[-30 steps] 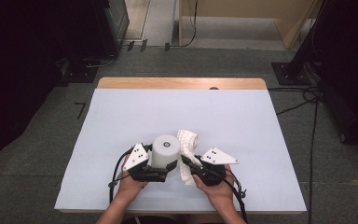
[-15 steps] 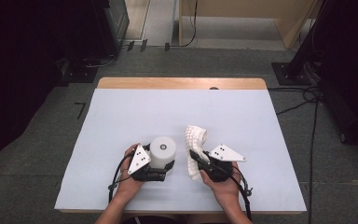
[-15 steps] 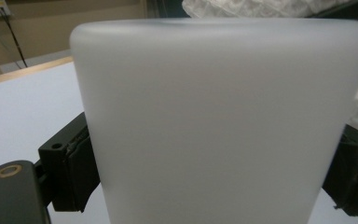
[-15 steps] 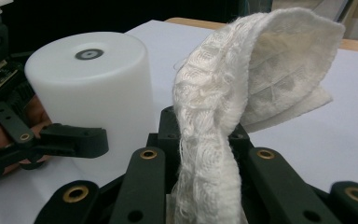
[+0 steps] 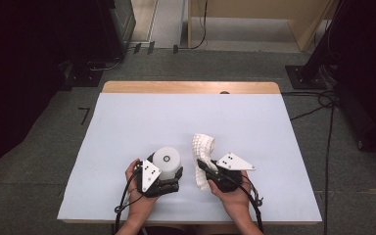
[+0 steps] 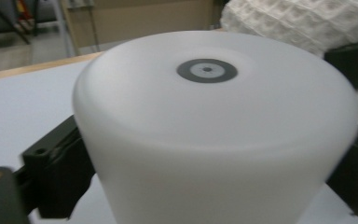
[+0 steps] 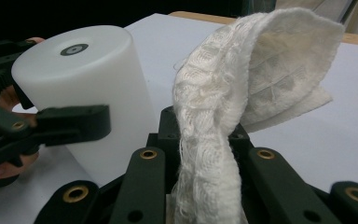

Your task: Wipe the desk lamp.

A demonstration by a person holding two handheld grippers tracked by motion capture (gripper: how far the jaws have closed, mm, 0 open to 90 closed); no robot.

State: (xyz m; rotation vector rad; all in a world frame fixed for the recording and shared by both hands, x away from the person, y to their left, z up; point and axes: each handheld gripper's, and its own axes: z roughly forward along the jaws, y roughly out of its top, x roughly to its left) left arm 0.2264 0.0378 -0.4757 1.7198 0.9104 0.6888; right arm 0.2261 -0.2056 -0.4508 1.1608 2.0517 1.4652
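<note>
The white cylinder [image 5: 167, 160] is gripped by the left claw [image 5: 169, 172], the cloth [image 5: 203, 156] clenched in the right claw [image 5: 206, 169]; wiping is judged not yet begun

Even overhead light, dark room edges, close white cylinder [image 6: 214, 130] blurred

L tool [image 5: 169, 169] jaws spread wide; R tool [image 5: 201, 167] clamped tight.
</note>
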